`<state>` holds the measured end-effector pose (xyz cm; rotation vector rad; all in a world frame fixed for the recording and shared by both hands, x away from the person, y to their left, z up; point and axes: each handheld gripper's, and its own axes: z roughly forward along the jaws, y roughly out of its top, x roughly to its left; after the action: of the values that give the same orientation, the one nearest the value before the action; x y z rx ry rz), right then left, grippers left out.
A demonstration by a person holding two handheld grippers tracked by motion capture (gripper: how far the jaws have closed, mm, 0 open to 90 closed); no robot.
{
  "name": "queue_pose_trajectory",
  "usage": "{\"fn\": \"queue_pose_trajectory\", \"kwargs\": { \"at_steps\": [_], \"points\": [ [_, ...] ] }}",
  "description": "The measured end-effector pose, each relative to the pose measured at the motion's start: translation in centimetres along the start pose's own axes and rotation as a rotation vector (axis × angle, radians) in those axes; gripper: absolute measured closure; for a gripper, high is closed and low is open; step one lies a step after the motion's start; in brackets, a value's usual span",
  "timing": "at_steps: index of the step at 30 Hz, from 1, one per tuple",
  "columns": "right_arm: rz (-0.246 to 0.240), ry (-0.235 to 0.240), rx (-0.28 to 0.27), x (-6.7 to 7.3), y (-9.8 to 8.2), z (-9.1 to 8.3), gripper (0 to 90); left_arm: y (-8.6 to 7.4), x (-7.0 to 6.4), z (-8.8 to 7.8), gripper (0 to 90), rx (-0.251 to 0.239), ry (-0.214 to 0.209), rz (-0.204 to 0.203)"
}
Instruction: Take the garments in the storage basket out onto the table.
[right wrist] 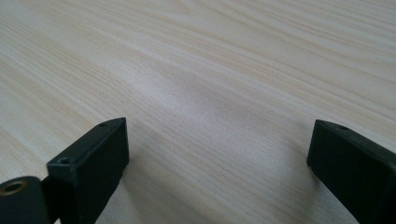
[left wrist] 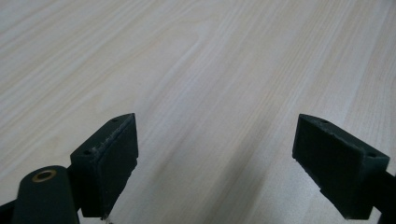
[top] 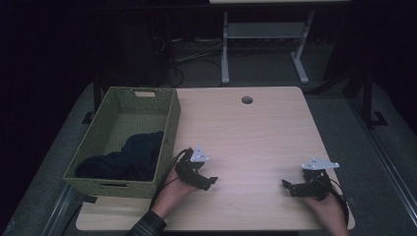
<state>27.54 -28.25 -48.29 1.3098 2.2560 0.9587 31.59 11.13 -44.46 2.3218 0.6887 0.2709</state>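
A green woven basket (top: 167, 129) stands on the left part of the light wooden table (top: 255, 132), and a dark blue cloth (top: 129, 157) lies crumpled inside it. My left gripper (top: 208, 182) rests near the table's front, just right of the basket, open with nothing between its jaws. My right gripper (top: 288, 187) sits near the front right corner, also open and empty. In the left gripper view, my left gripper (left wrist: 215, 161) has bare wood between its jaws. The right gripper view shows my right gripper (right wrist: 219, 170) the same way.
A round cable hole (top: 247, 100) sits near the table's far edge. Beyond the table a white desk frame (top: 260, 37) stands on a dark floor with cables. The room around is dim.
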Motion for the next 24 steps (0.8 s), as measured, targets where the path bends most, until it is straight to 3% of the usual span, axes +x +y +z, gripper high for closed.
{"fn": "queue_pose_trajectory", "kwargs": {
  "at_steps": [24],
  "points": [
    [0.000, -0.001, 0.000, 0.0, 0.0, 0.0, 5.2, 1.5, 0.0, -1.6, 14.0, -0.001, -0.042, 0.000]
  ]
}}
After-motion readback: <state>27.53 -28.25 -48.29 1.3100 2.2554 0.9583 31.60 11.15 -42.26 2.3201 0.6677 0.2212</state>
